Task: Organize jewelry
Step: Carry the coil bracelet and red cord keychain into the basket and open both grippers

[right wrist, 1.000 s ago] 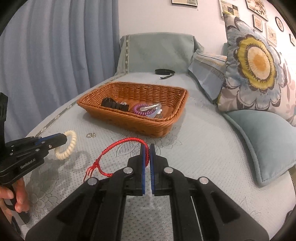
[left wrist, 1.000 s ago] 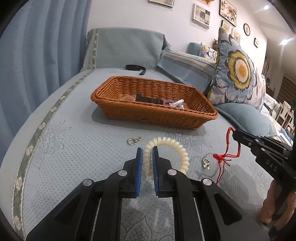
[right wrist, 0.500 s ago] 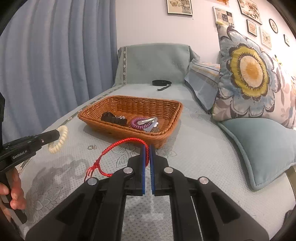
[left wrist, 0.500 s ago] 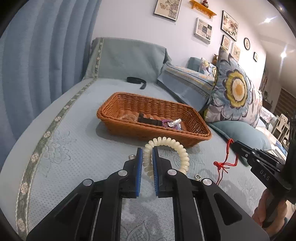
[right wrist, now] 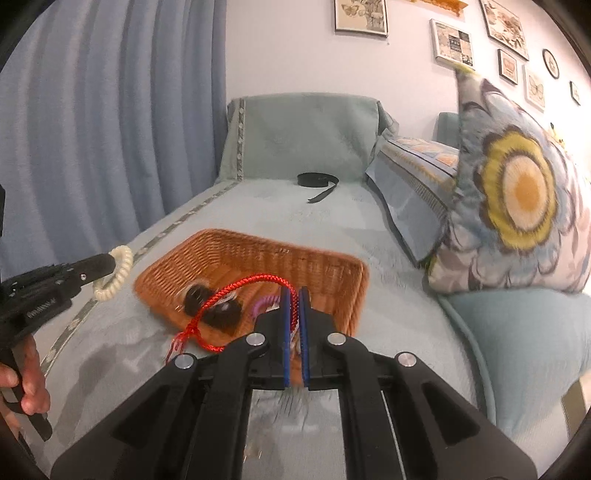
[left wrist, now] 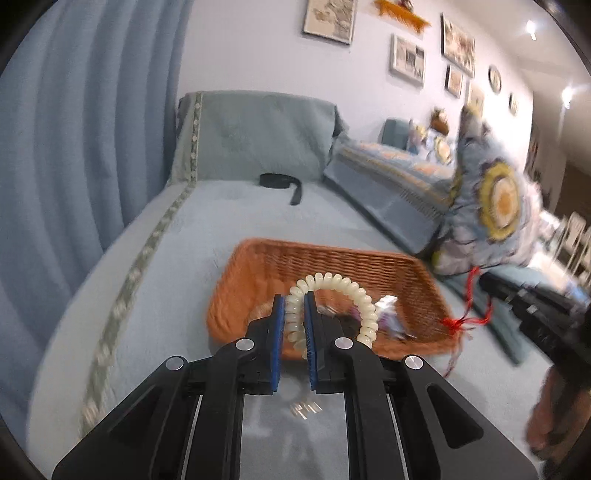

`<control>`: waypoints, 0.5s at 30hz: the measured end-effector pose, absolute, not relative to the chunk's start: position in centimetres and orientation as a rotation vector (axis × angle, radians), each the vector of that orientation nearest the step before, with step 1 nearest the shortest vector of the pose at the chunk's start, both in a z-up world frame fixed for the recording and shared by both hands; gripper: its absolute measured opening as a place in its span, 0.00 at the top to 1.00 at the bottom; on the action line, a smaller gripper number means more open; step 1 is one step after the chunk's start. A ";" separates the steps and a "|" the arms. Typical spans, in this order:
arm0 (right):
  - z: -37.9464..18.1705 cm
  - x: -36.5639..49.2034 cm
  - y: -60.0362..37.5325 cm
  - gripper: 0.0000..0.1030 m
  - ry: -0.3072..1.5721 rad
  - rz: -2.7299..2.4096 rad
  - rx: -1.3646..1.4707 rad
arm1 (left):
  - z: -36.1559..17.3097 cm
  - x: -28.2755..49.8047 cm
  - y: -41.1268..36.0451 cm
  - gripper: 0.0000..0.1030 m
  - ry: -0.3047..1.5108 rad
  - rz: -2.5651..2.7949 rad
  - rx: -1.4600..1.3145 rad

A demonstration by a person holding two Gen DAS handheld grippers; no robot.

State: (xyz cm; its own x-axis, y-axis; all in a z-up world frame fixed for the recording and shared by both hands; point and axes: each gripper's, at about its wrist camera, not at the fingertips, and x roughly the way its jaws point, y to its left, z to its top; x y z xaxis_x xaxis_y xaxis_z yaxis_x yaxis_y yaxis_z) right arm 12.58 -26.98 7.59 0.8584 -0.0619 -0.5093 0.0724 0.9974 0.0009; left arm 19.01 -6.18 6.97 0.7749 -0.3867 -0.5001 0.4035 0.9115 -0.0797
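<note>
Left wrist view: above the sofa (left wrist: 236, 236), the wicker basket (left wrist: 332, 258) lies under both raised tongs; left tongs (left wrist: 294, 314) pinch a cream coil bracelet (left wrist: 343, 288), while right tongs (right wrist: 294, 310) clamp a red cord bracelet (right wrist: 243, 286).

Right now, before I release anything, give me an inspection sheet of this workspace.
Surface: blue-grey quilted sofa seat.
Job's things: wicker basket already holds dark and purple pieces, blurred; cream coil bracelet and red cord bracelet both held, lifted.
Clutter: black strap lying on the seat beyond the basket; small metal bits on the seat under the left gripper, blurred.
Grippers: left gripper shut on the cream coil bracelet; right gripper shut on the red cord bracelet, near the basket.
Cables: nothing seen.
Surroundings: blue curtain, floral cushion, framed pictures on the wall.
</note>
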 end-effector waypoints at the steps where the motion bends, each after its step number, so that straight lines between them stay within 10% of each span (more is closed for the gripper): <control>1: 7.5 14.0 -27.2 0.97 0.556 -0.076 0.028 | 6.9 19.9 -6.6 0.92 0.540 -0.423 0.042; 15: 2.3 22.7 -27.0 0.97 0.840 -0.115 -0.010 | 2.5 28.1 -8.2 0.91 0.684 -0.375 0.029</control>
